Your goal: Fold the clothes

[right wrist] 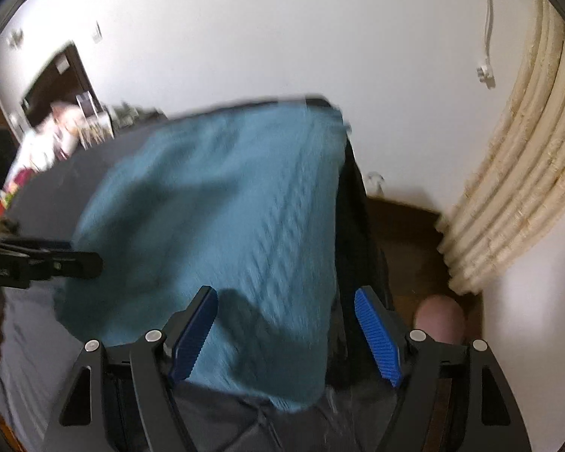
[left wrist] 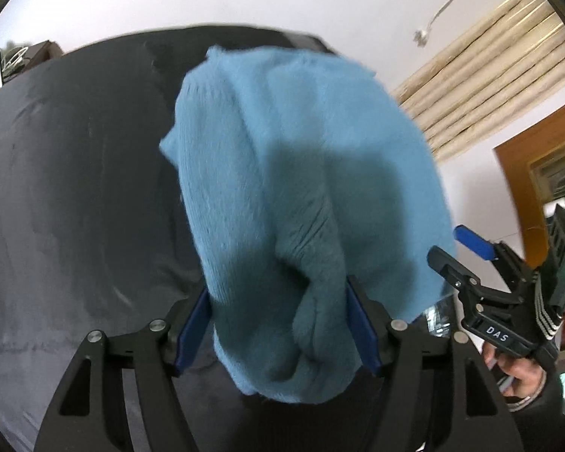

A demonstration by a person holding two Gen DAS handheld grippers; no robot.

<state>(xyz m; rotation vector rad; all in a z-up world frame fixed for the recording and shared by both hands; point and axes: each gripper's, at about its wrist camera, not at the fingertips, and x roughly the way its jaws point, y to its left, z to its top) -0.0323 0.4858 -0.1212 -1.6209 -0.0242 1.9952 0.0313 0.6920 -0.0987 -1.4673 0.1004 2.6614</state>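
My left tongs (left wrist: pixel 278 329) stand spread, and a bunched end of the blue sweater (left wrist: pixel 301 188) lies between the blue pads (left wrist: pixel 194 329); the knit brushes the inner faces, but whether it is pinched I cannot tell — it looks to me more like a hold let go. My right tongs (right wrist: pixel 286 335) are spread too: the near edge of the sweater sits between them, against the left pad, while the right pad (right wrist: pixel 378 339) stands clear of the cloth.

Outward from the tongs, the sweater lies doubled on the dark worktop (left wrist: pixel 75 188), its far edge close to the worktop's far rim and its right side running along the right-hand rim, beyond which the wooden floor (right wrist: pixel 406 226) shows. From the left wrist view my right hand (left wrist: pixel 523 376) sits just right of the sweater.

By my judgement at least one fold is in — the garment is a compact, thick bundle, not a spread shape. What is left, I think, is squaring the lumpy near end and perhaps one more fold.
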